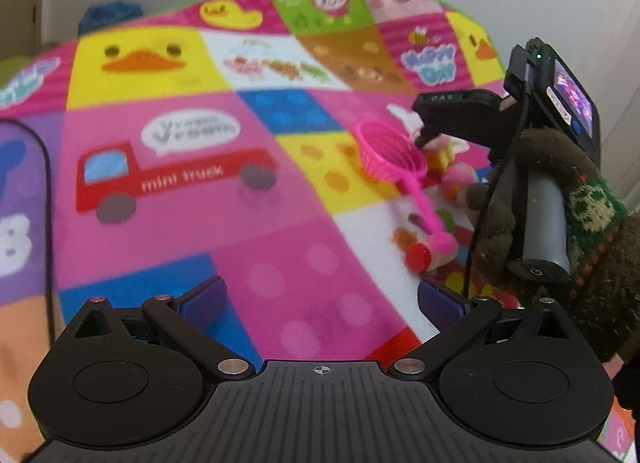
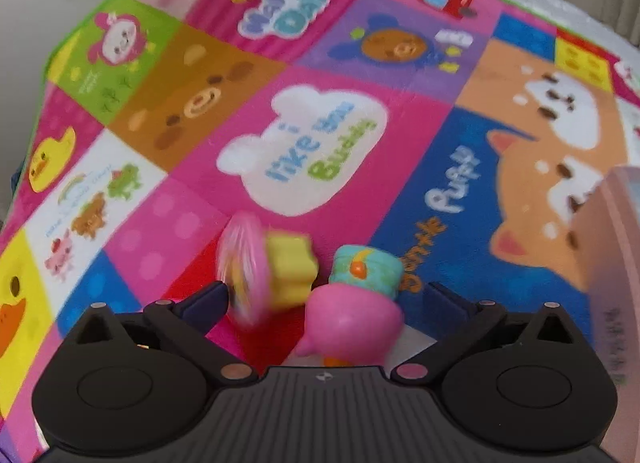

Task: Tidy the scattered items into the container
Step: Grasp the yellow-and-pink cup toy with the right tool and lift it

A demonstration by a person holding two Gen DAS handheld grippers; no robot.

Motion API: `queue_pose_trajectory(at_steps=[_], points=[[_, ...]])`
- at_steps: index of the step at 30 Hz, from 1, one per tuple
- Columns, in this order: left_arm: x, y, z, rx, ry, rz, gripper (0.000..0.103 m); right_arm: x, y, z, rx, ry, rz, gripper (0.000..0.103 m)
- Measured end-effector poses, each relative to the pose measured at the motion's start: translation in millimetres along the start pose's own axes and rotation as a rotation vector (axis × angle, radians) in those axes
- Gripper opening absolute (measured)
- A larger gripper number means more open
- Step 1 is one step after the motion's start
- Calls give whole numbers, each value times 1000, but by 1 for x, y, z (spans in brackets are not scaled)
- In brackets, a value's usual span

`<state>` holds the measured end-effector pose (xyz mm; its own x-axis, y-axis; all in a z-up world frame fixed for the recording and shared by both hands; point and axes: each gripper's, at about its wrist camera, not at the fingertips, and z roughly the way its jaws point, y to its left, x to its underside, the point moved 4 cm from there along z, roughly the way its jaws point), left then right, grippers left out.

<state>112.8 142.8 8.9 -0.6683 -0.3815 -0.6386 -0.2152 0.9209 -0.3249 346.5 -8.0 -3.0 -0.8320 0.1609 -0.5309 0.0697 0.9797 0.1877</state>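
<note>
Softly blurred, left gripper fingers spread wide, right gripper fingers released around glossy pink plastic toy, quilted mat

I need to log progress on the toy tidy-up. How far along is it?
Nothing visibly done: no toy shows inside the pink container. In hand: the open right gripper sits around a pink and teal toy, beside a yellow cupcake toy. Left: the pink strainer and red-capped toy on the mat; left gripper is open.

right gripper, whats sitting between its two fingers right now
In the right wrist view, the open right gripper has two toys between its fingers: a pink figure with a teal cap and a yellow block. Neither finger visibly touches them.
</note>
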Motion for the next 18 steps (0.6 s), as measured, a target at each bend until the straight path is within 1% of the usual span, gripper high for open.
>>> queue_pose_trajectory(at_steps=[2, 3, 4, 5, 7, 12, 14, 15, 16, 17, 18], points=[[0, 2, 0, 4, 0, -5, 103, 6, 9, 1, -9, 3, -58, 97], [0, 2, 0, 6, 0, -5, 103, 9, 15, -1, -9, -3, -103, 82], [0, 2, -1, 8, 2, -8, 103, 12, 19, -5, -9, -5, -146, 62], [1, 2, -2, 11, 6, -13, 103, 15, 22, -9, -10, -1, -180, 54], [1, 2, -3, 10, 17, -18, 103, 19, 21, -19, -9, 16, -199, 54], [2, 2, -5, -1, 28, -14, 103, 37, 2, -50, -6, 73, -208, 53], [4, 0, -4, -10, 32, 6, 103, 49, -7, -69, -48, 127, -222, 54], [5, -2, -5, -13, 34, 19, 103, 52, -10, -80, -83, 147, -230, 56], [7, -5, -6, -9, 37, 33, 103, 51, -13, -91, -110, 147, -232, 65], [8, -9, -8, 3, 38, 44, 103, 46, -14, -102, -115, 116, -230, 70], [10, -13, -9, 14, 37, 57, 103, 37, -14, -111, -111, 66, -228, 79]])
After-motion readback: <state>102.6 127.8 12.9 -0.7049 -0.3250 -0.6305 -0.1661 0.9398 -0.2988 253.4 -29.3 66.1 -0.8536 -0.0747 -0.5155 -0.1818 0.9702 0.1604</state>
